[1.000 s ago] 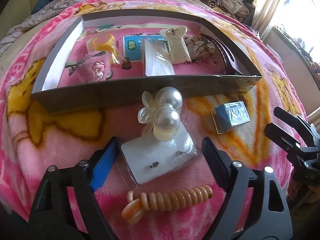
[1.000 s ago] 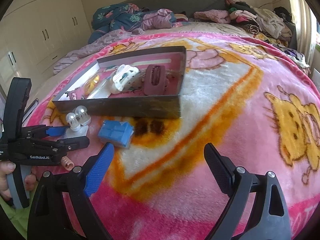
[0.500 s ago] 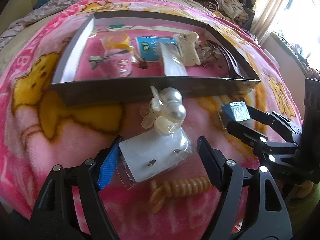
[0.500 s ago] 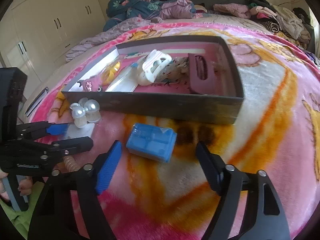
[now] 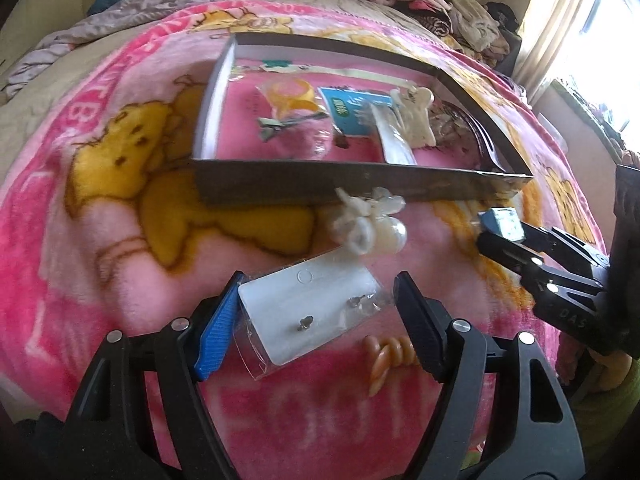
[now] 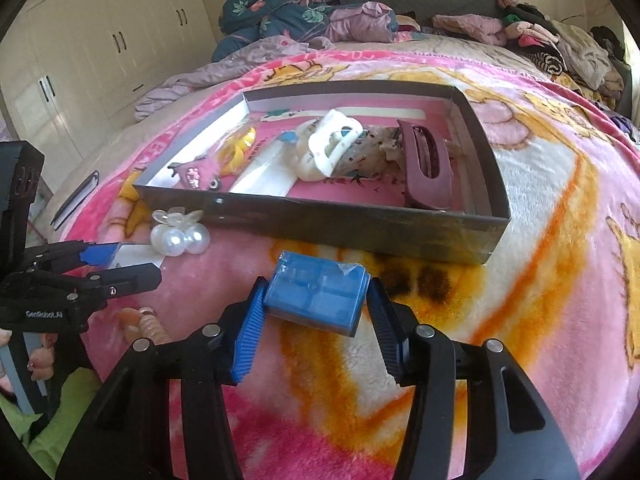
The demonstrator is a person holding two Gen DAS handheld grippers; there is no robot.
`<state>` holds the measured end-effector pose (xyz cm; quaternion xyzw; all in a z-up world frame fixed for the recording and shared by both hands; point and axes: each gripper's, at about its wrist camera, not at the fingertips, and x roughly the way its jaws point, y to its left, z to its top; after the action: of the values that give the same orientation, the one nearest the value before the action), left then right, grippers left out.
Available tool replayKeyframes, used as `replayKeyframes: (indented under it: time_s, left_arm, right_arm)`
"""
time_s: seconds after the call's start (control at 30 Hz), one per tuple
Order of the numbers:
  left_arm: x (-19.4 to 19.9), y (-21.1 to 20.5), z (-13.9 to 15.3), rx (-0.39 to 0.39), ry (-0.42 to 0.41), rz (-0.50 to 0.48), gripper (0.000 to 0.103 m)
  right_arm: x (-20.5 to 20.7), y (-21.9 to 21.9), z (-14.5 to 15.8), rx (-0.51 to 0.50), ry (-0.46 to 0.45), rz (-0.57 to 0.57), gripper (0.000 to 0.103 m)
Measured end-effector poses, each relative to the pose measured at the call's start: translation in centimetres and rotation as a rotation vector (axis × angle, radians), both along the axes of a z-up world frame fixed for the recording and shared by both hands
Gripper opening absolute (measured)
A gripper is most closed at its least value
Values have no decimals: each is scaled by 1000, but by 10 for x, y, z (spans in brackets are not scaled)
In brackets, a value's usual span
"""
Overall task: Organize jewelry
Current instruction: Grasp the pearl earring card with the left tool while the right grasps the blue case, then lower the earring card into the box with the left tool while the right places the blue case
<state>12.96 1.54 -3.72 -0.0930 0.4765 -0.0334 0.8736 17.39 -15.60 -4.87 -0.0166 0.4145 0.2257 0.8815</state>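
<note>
Left wrist view first: ahead of the left gripper (image 5: pixel 316 320) sits the grey tray (image 5: pixel 360 186) on the pink blanket (image 5: pixel 100 240), holding a yellow ring-shaped piece (image 5: pixel 290 94), a teal card (image 5: pixel 354 110), a cream claw clip (image 5: pixel 416 114) and a metal hair clip (image 5: pixel 288 124). Just short of the tray's near wall lies the pearl earring piece (image 5: pixel 376 228), blurry. Its white backing card (image 5: pixel 312 310) in a clear bag lies between the spread jaws, blue pad touching or nearly touching the card's left edge. An orange spiral hair tie (image 5: pixel 386 360) pokes out beside the right finger.

Right wrist view: same tray (image 6: pixel 400 232) ahead, with a mauve claw clip (image 6: pixel 426 164) at its right end. The right gripper (image 6: pixel 314 328) is open wide around the blue box (image 6: pixel 316 298), which sits on the blanket between the pads; actual contact is hard to call. Pearls are off to the left.
</note>
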Motion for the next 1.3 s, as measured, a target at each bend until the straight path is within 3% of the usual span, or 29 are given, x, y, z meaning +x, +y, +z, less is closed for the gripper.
replayKeyframes:
  time_s: [0.5, 1.3]
  left_arm:
    - [-16, 34, 29, 8, -77, 68, 65]
    - [3, 28, 82, -1, -196, 56, 66]
  right_arm:
    - [-18, 17, 30, 3, -59, 25, 48]
    - [-8, 40, 72, 21, -154, 66, 48]
